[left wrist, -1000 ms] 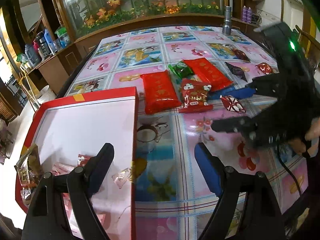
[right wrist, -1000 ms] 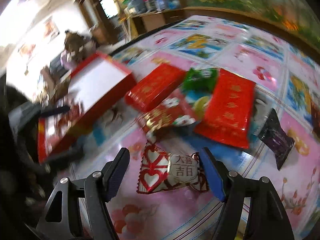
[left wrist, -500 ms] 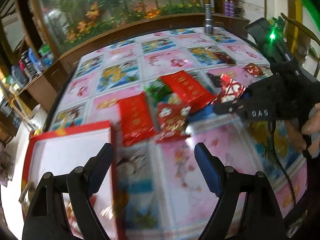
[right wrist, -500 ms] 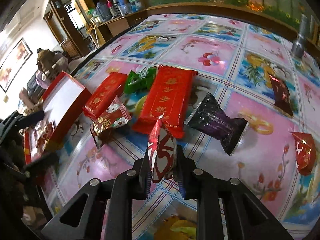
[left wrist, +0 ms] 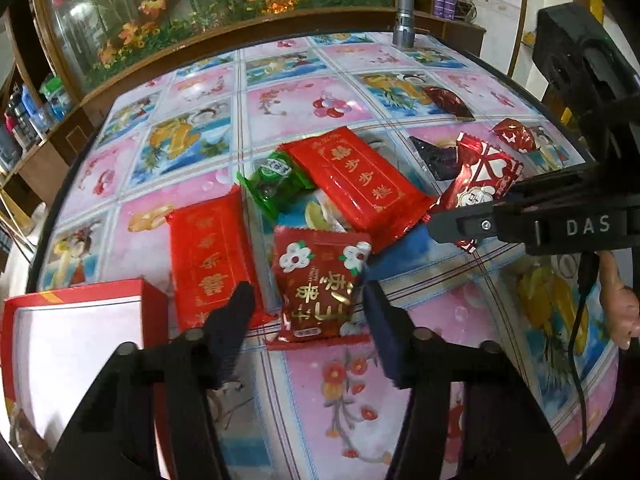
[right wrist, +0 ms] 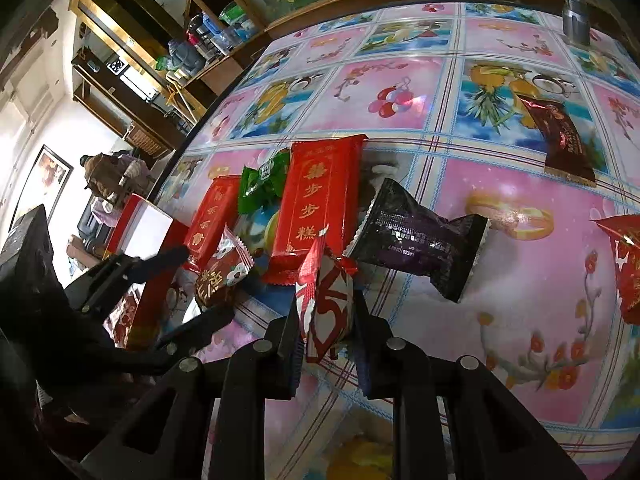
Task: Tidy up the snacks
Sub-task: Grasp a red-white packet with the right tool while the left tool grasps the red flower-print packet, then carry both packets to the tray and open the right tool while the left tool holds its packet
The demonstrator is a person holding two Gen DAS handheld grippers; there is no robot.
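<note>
A second earlier your right gripper (right wrist: 326, 312) stood wide around the red-and-white heart candy (right wrist: 326, 304) on the table; now it was clamped on that candy and held it on edge above the cloth. Your left gripper (left wrist: 306, 308) had left the red box (left wrist: 72, 328) and come over the pile. Its jaws had just been closing and stood at a narrow gap either side of the dark red flower-printed packet (left wrist: 320, 284); whether the pads pressed on it you could not tell.

The red box sat at the left edge, its white floor mostly bare in this view.

On the flowered tablecloth (left wrist: 280, 92) lay two long red packets (left wrist: 352, 184), a green candy (left wrist: 272, 184) between them, a dark purple packet (right wrist: 420, 240) beside them and a brown packet (right wrist: 560, 140) farther off. A metal cylinder (left wrist: 404, 20) stood at the far edge before a painted flower panel (left wrist: 200, 0); bottles crowded a shelf to the left.
</note>
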